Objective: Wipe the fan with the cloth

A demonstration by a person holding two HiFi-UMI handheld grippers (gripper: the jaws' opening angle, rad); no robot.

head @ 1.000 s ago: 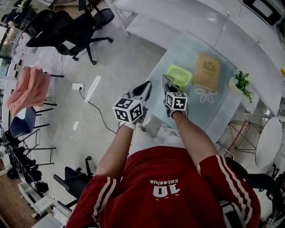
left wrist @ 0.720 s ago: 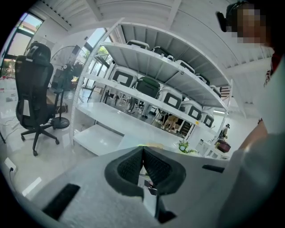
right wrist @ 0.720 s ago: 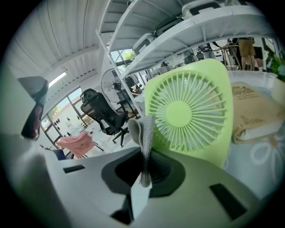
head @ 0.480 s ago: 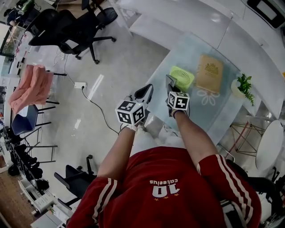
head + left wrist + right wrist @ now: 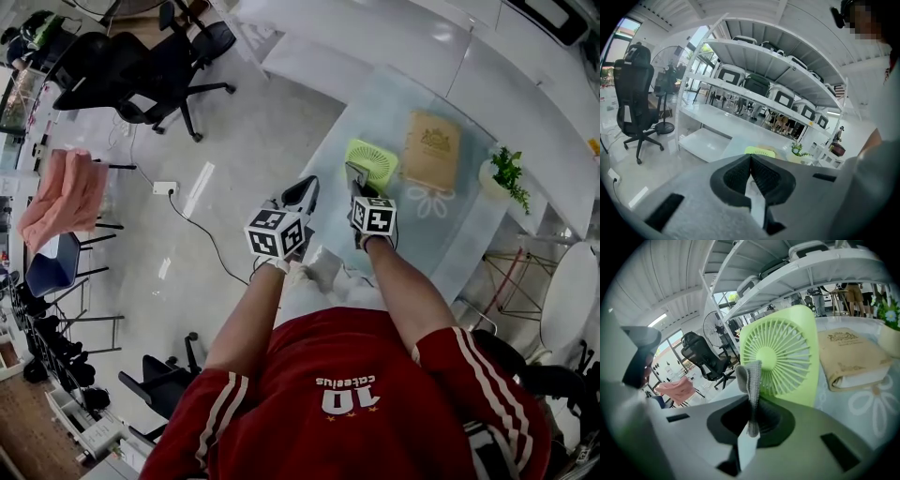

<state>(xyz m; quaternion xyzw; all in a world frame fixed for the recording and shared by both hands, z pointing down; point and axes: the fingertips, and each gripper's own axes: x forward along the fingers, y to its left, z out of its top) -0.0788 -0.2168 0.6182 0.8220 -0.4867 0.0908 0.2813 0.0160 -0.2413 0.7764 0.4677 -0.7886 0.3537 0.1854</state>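
We look down on a glossy pale floor (image 5: 244, 131). At eleven o'clock stand black office chairs (image 5: 150, 66); at nine o'clock pink fabric (image 5: 64, 195) drapes over a blue chair (image 5: 47, 262). A white power strip (image 5: 165, 185) lies at ten o'clock, its cable trailing. The glass desk (image 5: 384, 98) sits at one o'clock before white shelving (image 5: 754, 65), with daylight in the windows (image 5: 621, 42).

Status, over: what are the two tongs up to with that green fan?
Right tongs shut on grey cloth, fan straight ahead. Left tongs shut, empty. Book beside fan, nothing between cloth and fan.
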